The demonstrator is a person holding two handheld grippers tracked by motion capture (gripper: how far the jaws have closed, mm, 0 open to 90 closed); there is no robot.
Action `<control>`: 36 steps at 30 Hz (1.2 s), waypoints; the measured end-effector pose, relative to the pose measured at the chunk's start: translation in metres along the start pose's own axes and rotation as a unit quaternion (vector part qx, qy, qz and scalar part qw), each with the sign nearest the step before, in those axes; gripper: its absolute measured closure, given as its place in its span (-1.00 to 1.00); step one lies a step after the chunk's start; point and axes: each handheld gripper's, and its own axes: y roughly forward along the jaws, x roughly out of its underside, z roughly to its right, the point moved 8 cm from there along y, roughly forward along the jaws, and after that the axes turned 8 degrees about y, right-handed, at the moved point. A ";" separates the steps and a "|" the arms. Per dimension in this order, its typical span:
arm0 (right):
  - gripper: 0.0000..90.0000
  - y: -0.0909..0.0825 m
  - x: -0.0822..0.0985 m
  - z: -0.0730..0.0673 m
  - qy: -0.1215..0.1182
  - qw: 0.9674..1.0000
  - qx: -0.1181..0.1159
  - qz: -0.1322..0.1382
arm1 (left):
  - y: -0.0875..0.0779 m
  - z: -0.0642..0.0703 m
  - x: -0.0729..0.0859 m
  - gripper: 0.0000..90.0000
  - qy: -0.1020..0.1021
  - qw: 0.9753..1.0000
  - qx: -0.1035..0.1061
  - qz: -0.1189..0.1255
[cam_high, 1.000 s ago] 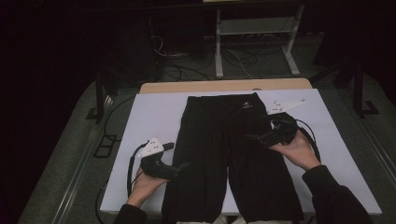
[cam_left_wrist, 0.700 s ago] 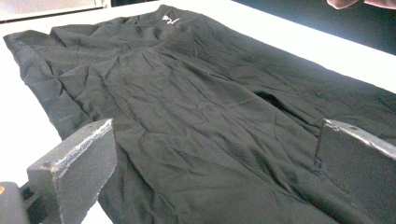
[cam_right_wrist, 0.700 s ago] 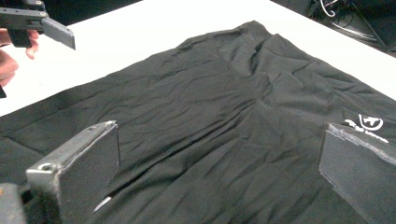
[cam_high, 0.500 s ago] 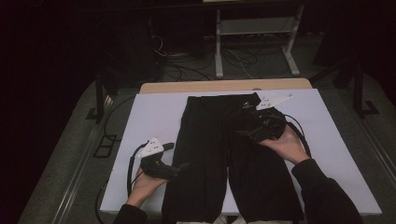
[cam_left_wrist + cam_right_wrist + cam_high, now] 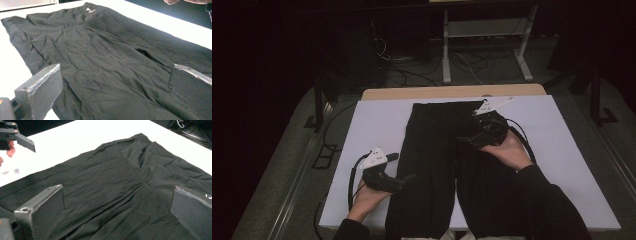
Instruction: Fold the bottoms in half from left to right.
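A pair of black trousers (image 5: 437, 150) lies flat on the white table (image 5: 562, 150), waistband at the far end and legs towards the person. My left gripper (image 5: 408, 178) rests at the outer edge of the left leg, with its jaws wide open over the wrinkled cloth (image 5: 107, 62) in the left gripper view. My right gripper (image 5: 465, 140) hovers over the upper right part of the trousers near the waistband, also open. In the right gripper view the fabric (image 5: 120, 182) spreads between its jaws, and the left gripper (image 5: 15, 135) shows at the top left.
The table's wooden far edge (image 5: 452, 92) borders a dark floor with loose cables (image 5: 397, 60) and a white metal frame (image 5: 482, 45). Bare white tabletop lies on both sides of the trousers. Each gripper trails a black cable.
My right gripper has moved away from the person and a little leftward, up the trousers towards the waistband. The left gripper has stayed put.
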 end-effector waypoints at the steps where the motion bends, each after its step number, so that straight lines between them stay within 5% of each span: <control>1: -1.00 0.000 0.000 0.000 0.000 1.000 0.000 0.000 | 0.000 0.000 0.000 -1.00 0.000 1.000 0.000 0.000; 36: -1.00 0.053 -0.038 0.015 0.008 1.000 0.002 -0.016 | -0.001 0.002 -0.001 -1.00 -0.002 1.000 0.006 0.003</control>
